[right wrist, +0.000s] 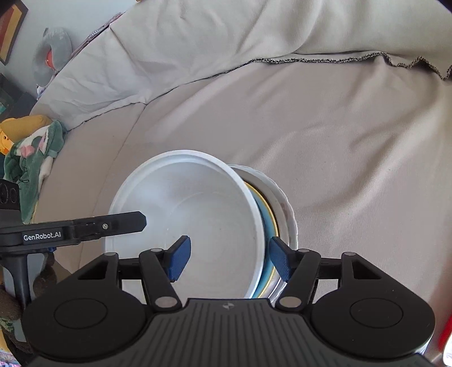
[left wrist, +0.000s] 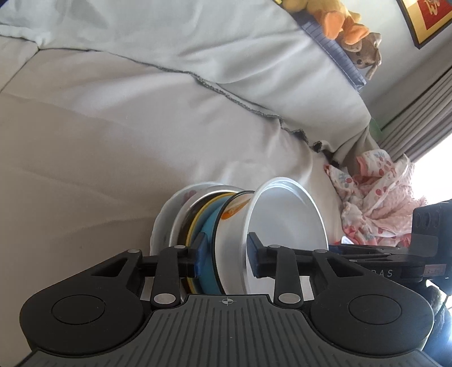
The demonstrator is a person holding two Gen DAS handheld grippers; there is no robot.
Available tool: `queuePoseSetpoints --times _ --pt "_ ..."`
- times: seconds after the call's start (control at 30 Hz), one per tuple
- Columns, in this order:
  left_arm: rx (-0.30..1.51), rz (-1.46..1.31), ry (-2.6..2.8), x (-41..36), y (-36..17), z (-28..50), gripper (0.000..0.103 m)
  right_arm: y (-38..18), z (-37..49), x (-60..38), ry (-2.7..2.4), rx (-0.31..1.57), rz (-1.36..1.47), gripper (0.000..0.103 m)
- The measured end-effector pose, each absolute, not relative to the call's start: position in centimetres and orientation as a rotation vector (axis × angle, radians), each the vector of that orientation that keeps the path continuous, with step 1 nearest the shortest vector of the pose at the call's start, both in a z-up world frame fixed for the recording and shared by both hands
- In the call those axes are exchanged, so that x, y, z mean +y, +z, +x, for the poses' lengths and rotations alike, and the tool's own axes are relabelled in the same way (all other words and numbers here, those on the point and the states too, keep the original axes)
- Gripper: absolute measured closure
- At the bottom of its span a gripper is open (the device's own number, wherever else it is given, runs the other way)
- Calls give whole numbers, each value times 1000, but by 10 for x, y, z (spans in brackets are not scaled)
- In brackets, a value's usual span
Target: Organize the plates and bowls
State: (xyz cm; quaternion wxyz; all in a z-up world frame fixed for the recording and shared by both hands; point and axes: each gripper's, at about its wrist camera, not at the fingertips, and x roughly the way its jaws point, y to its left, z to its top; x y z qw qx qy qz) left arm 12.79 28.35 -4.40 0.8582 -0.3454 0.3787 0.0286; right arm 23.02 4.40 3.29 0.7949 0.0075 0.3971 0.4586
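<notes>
A stack of dishes lies on the beige cover with a plain white bowl (left wrist: 285,214) (right wrist: 192,203) on top. Under it come a white bowl with an orange print (left wrist: 234,214), a blue plate (left wrist: 210,225) (right wrist: 267,223), a yellow rim, a metal dish (left wrist: 197,197) and a flowered white plate (left wrist: 169,209) (right wrist: 285,206). My left gripper (left wrist: 227,251) is shut on the two white bowls, one pad at the top bowl's rim and the other at the blue plate's edge. My right gripper (right wrist: 230,259) straddles the stack's right edge, one pad inside the top bowl, the other outside the plates, open.
The beige cover (left wrist: 113,141) runs up into a back cushion with a frayed hem. Pink patterned clothes (left wrist: 375,203) lie just beyond the stack. Plush toys (left wrist: 347,22) sit on the cushion top. A green cloth (right wrist: 36,158) and a grey plush (right wrist: 53,53) lie at the far left.
</notes>
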Motion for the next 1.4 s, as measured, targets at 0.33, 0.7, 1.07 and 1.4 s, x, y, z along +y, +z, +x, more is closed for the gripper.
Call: queuePoseSetpoints --times 0.33,0.7,1.07,1.4 --pt "763 -766 4 289 -38 117 76 34 227 39 981 835 66 41" --pt "739 -766 -23 288 -34 109 76 49 214 23 1038 798 83 40" --pt "747 -757 36 287 -31 105 78 44 214 26 1004 782 79 41" --pt "590 -639 168 242 5 72 77 45 167 -21 966 531 77 40"
